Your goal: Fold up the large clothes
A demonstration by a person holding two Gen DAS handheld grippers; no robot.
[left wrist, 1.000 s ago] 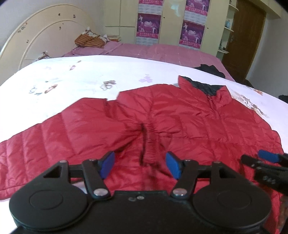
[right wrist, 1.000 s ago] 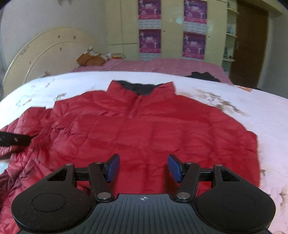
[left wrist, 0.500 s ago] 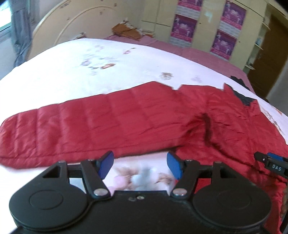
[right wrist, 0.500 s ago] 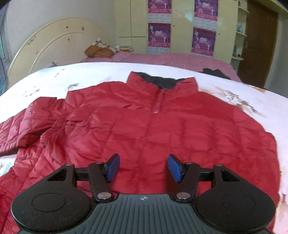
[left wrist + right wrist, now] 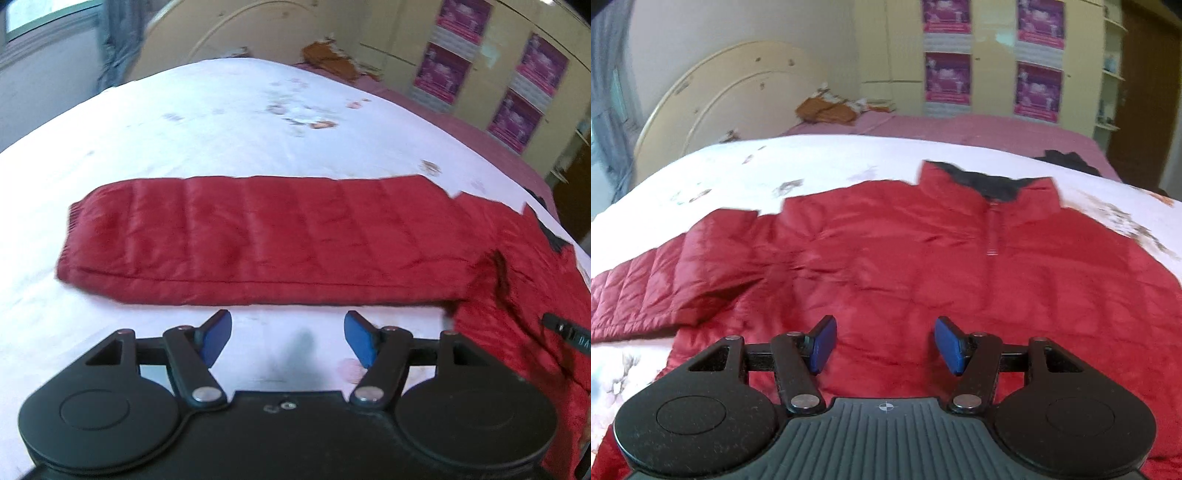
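A red quilted jacket [image 5: 923, 266] lies flat, front up, on a white floral bedsheet [image 5: 812, 162], its dark-lined collar [image 5: 990, 184] at the far side. Its left sleeve [image 5: 251, 240] stretches straight out across the sheet in the left wrist view. My left gripper [image 5: 286, 338] is open and empty, over bare sheet just in front of the sleeve's near edge. My right gripper [image 5: 884, 345] is open and empty, above the jacket's lower body. The tip of the right gripper [image 5: 565, 332] shows at the right edge of the left wrist view.
A cream curved headboard [image 5: 731, 107] stands at the far left. A pink bedspread [image 5: 960, 129] lies behind the white sheet, with orange clothes [image 5: 827, 109] and a dark garment [image 5: 1067, 160] on it. Wardrobe doors with purple posters [image 5: 947, 77] line the back wall.
My left gripper has swung left, off the jacket's body to the outstretched sleeve. My right gripper has shifted slightly, and the jacket now sits more to the right in its view.
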